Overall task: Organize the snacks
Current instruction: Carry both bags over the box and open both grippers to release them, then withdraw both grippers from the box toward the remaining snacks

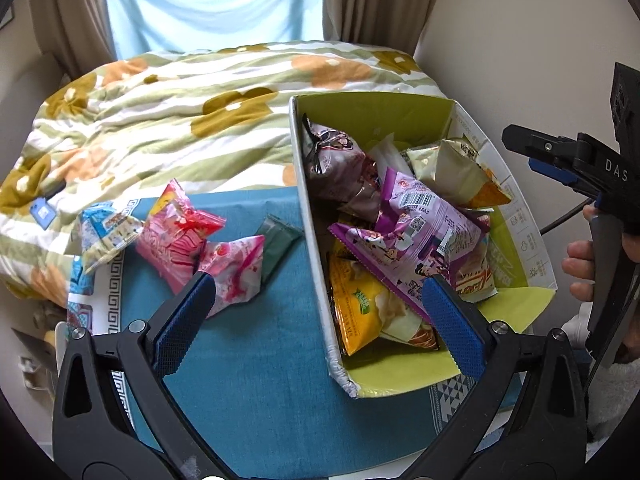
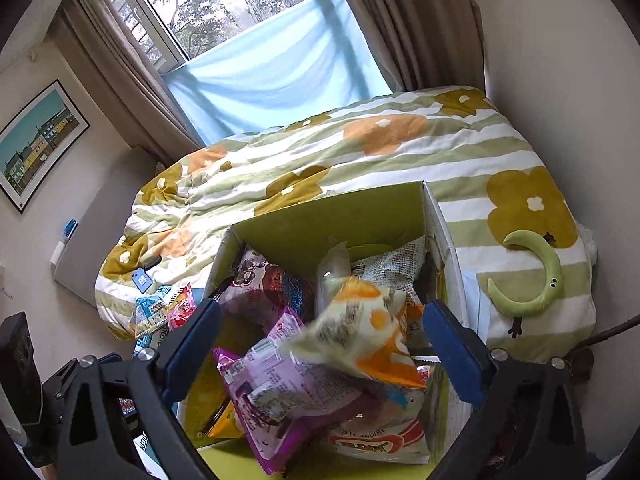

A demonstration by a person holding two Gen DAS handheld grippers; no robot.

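A cardboard box point(image 1: 400, 108) with a green lining stands on a blue cloth point(image 1: 260, 380) and holds several snack packets, among them a purple one point(image 1: 420, 232) and a yellow one point(image 1: 360, 312). My left gripper point(image 1: 320, 312) is open, straddling the box's near left wall. Left of the box on the cloth lie two pink packets point(image 1: 176, 236), a dark green packet point(image 1: 276, 240) and a blue-white packet point(image 1: 106, 236). My right gripper point(image 2: 324, 344) is open above the box point(image 2: 320, 216). A blurred yellow-orange packet point(image 2: 360, 332) is between its fingers, and neither pad touches it.
A floral duvet point(image 1: 180, 112) covers the bed behind the cloth, with a small blue card point(image 1: 42, 212) on it. A green crescent plush point(image 2: 532, 276) lies on the bed to the right. A person's hand point(image 1: 580, 264) holds the right tool. Wall and curtains close in.
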